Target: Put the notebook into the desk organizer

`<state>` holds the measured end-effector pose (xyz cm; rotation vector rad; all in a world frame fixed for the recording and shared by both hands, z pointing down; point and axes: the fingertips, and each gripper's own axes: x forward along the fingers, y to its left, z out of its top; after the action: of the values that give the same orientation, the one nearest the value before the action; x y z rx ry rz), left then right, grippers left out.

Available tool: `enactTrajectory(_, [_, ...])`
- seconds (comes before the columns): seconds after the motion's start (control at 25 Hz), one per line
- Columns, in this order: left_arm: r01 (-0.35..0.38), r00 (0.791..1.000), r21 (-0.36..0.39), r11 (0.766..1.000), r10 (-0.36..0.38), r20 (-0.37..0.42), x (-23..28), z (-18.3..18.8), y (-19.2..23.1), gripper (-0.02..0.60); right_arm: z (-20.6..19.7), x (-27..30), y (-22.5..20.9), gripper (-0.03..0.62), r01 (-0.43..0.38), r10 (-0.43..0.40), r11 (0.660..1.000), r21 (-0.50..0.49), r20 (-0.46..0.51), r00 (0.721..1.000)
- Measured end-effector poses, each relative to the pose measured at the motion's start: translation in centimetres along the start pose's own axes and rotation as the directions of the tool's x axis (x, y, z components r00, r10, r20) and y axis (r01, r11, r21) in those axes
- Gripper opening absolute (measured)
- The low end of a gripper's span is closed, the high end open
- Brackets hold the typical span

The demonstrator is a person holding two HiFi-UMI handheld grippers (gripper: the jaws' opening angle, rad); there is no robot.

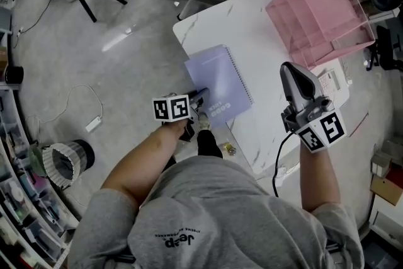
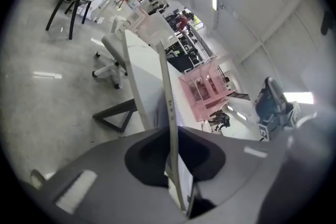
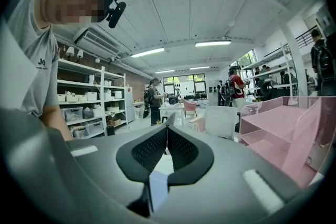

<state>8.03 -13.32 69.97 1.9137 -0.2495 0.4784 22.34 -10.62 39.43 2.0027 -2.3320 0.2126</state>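
Grasp step: left gripper (image 1: pixel 199 97) clamped on the spiral notebook's (image 1: pixel 219 80) lower edge, mid-frame. Right gripper (image 1: pixel 293 70) closed, empty. Next, I'd guess: lift it toward the pink desk organizer (image 1: pixel 318 12), upper right.

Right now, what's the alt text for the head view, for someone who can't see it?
Seen from above, the left gripper is shut on the near edge of a lavender spiral notebook at the edge of a white table. The right gripper hangs empty over the table, with a pink desk organizer standing at the far side.
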Motion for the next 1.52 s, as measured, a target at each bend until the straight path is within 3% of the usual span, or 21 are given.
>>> enactTrajectory(0.24, [0.048, 0.997, 0.144, 0.988, -0.039, -0.069, -4.0, 3.2, -3.7, 0.091, 2.1, 1.2, 1.3, 0.005, 0.008, -0.008, 1.0, -0.009, 0.041, 0.999])
enactTrajectory(0.52, [0.113, 0.975, 0.373, 0.921, -0.03, -0.221, -7.7, 7.9, -9.4, 0.091, 3.8, -0.1, -0.1, 0.005, 0.071, -0.07, 0.997, -0.007, 0.08, 0.994])
enactTrajectory(0.8, [0.206, 0.949, 0.572, 0.794, -0.019, -0.315, -7.6, 14.0, -18.9, 0.091, 5.4, -4.7, -4.7, 0.004, 0.176, -0.172, 0.984, -0.024, 0.122, 0.978])
enactTrajectory(0.96, [0.277, 0.931, 0.664, 0.695, -0.022, -0.365, -5.7, 17.5, -26.0, 0.091, 6.6, -7.2, -7.7, 0.005, 0.228, -0.223, 0.973, -0.019, 0.149, 0.963])
enactTrajectory(1.28, [0.376, 0.896, 0.763, 0.525, 0.001, -0.443, 1.2, 22.8, -36.7, 0.091, 6.6, -11.6, -12.6, 0.005, 0.299, -0.293, 0.954, -0.01, 0.181, 0.939])
enactTrajectory(1.36, [0.408, 0.879, 0.768, 0.493, 0.014, -0.476, 3.4, 23.3, -38.6, 0.091, 6.5, -12.8, -13.7, 0.005, 0.318, -0.312, 0.948, -0.002, 0.187, 0.931])
enactTrajectory(1.52, [0.457, 0.85, 0.766, 0.452, 0.032, -0.527, 7.9, 23.9, -42.0, 0.091, 5.9, -15.2, -15.9, 0.005, 0.355, -0.349, 0.935, 0.006, 0.188, 0.918])
